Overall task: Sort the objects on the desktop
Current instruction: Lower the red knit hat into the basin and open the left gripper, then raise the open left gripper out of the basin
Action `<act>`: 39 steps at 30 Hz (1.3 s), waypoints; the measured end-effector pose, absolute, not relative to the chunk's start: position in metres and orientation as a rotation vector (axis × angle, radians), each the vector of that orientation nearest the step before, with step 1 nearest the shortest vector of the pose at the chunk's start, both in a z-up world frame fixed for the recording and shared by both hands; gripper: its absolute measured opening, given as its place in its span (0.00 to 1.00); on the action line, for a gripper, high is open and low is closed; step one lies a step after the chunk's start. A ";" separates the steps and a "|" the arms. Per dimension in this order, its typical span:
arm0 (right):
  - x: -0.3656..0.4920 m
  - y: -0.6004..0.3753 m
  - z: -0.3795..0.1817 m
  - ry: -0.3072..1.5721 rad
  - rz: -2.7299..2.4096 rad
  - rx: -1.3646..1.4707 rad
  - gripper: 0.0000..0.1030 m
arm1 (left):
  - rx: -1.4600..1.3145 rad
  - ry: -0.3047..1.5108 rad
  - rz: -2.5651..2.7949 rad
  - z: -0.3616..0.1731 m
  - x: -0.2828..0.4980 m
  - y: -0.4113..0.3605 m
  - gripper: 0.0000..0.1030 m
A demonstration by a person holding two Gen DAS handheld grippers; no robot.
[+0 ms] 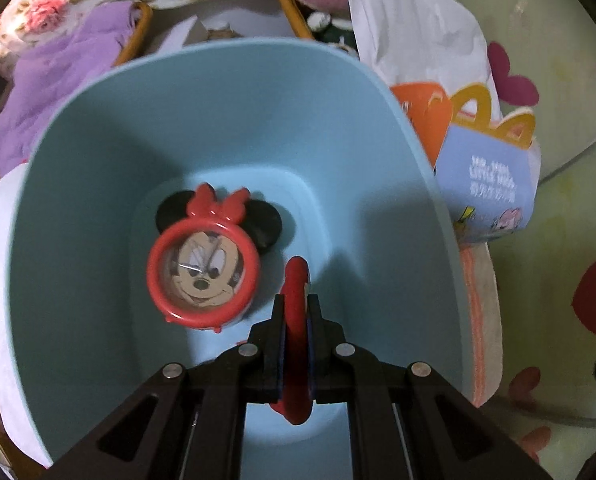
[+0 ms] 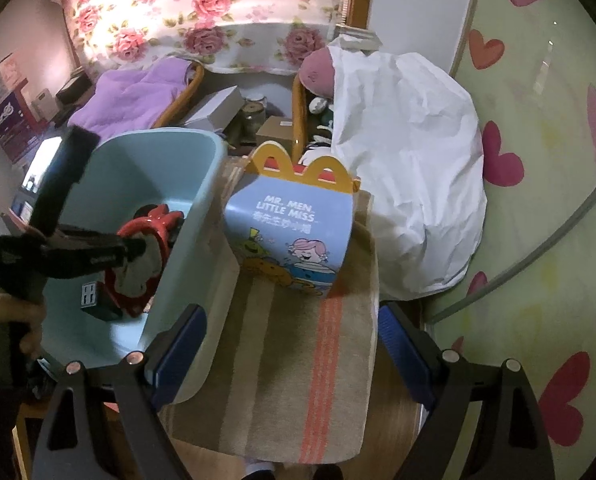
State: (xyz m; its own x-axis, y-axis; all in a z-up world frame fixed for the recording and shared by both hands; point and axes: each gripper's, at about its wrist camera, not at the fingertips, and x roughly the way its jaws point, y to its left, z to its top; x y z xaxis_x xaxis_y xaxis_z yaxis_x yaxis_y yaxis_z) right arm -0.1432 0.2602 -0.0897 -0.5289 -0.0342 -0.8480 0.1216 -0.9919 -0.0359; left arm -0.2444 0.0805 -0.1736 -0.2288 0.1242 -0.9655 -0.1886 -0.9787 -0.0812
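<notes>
My left gripper (image 1: 295,312) is shut on the edge of a flat red toy (image 1: 295,280) and holds it inside a light blue plastic bin (image 1: 97,152). A red Minnie Mouse clock (image 1: 203,270) lies face up on the bin's floor, left of the gripper. In the right wrist view the left gripper (image 2: 137,252) reaches into the bin (image 2: 185,216) holding a red-rimmed piece (image 2: 135,276). My right gripper (image 2: 291,344) is open and empty above a striped beige mat (image 2: 298,360), near a blue Mr. Men Little Miss meal box (image 2: 293,232).
A white paper bag (image 2: 410,168) stands behind the meal box (image 1: 486,184). The round glass table with a heart-patterned cloth (image 2: 538,200) spreads to the right. Purple bedding (image 2: 133,96), wooden baskets and boxes lie beyond the bin.
</notes>
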 end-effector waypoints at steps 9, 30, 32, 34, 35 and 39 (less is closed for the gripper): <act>-0.143 0.275 -0.089 0.107 -2.691 1.492 0.88 | -1.896 0.135 2.234 -0.200 -0.244 0.097 0.07; -0.137 0.282 -0.091 0.076 -2.680 1.509 0.88 | -1.944 0.143 2.331 -0.191 -0.228 0.074 0.70; -0.135 0.281 -0.090 0.077 -2.684 1.502 0.88 | -1.942 0.166 2.364 -0.187 -0.223 0.070 0.70; -0.132 0.281 -0.087 0.080 -2.688 1.495 0.88 | -1.934 0.176 2.400 -0.181 -0.219 0.066 0.70; -0.131 0.281 -0.086 0.081 -2.690 1.492 0.88 | -1.927 0.180 2.422 -0.177 -0.216 0.064 0.70; -0.126 0.280 -0.081 0.085 -2.699 1.478 0.88 | -1.855 0.180 2.524 -0.148 -0.203 0.055 0.70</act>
State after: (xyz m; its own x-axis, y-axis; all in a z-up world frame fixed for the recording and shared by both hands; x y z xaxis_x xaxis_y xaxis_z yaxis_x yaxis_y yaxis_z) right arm -0.1259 0.2799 -0.0815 -0.5375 -0.0291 -0.8428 0.0821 -0.9965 -0.0180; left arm -0.2031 0.0546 -0.1483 -0.3011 -0.0645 -0.9514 -0.0714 -0.9934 0.0899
